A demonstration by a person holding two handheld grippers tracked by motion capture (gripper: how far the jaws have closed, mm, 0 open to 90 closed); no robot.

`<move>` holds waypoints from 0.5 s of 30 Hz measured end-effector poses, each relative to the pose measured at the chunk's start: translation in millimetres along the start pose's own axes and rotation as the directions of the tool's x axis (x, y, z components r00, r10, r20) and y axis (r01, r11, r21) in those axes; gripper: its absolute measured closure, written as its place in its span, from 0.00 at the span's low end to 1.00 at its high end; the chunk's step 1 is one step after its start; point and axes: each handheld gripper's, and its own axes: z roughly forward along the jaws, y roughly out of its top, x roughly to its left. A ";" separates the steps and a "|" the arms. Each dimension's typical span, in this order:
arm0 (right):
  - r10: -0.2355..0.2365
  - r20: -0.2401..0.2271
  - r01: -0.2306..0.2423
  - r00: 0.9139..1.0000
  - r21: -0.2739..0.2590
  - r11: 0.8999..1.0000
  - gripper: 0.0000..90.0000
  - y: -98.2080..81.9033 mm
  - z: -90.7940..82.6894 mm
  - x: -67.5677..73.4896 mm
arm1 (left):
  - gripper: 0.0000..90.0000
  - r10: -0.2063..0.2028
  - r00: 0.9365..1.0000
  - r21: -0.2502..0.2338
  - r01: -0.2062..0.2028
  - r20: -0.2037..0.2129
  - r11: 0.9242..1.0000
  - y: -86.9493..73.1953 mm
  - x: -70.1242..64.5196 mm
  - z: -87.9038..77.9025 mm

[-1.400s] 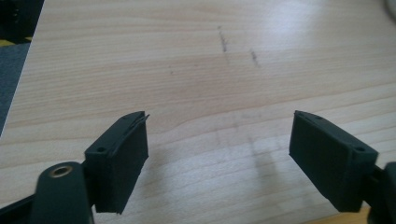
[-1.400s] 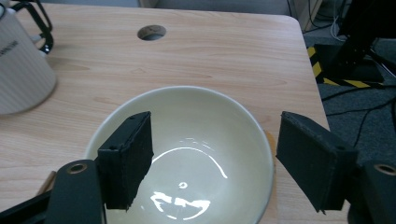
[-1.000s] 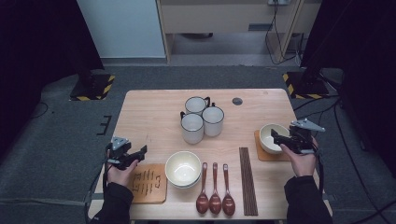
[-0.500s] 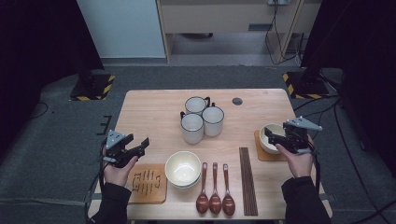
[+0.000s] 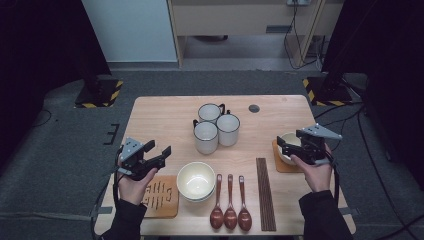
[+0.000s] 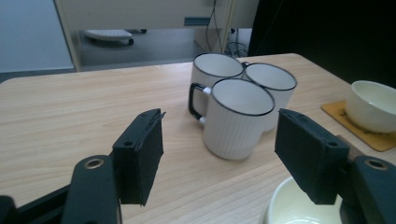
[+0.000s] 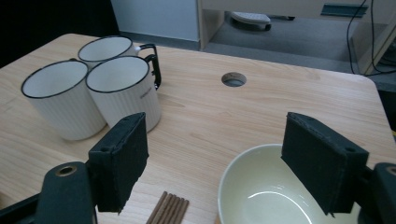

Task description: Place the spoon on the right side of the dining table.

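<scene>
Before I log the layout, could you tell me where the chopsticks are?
In the high view the chopsticks lie at the table's near right, between the three wooden spoons and the right coaster.

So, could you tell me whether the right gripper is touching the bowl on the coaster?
Apart. In the right gripper view, the right gripper hangs open above the bowl, pads clear of its rim.

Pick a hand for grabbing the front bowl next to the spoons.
Left, probably. The left gripper hangs open beside that bowl; the right gripper sits over the other bowl on its mat.
</scene>
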 end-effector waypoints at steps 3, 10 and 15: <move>-0.006 -0.013 0.006 1.000 0.000 1.000 0.25 0.7 0.1 2.8 | 0.37 0.008 1.000 -0.018 -0.007 0.017 1.000 2.6 -8.4 -1.6; -0.022 -0.056 0.021 0.998 -0.011 1.000 0.26 3.9 -1.4 15.3 | 0.40 0.042 0.996 -0.040 -0.040 0.073 0.998 7.4 -31.4 -3.1; -0.025 -0.070 0.024 0.997 -0.018 1.000 0.27 5.4 -1.8 20.5 | 0.42 0.052 0.994 -0.037 -0.049 0.100 0.998 7.3 -41.4 -0.9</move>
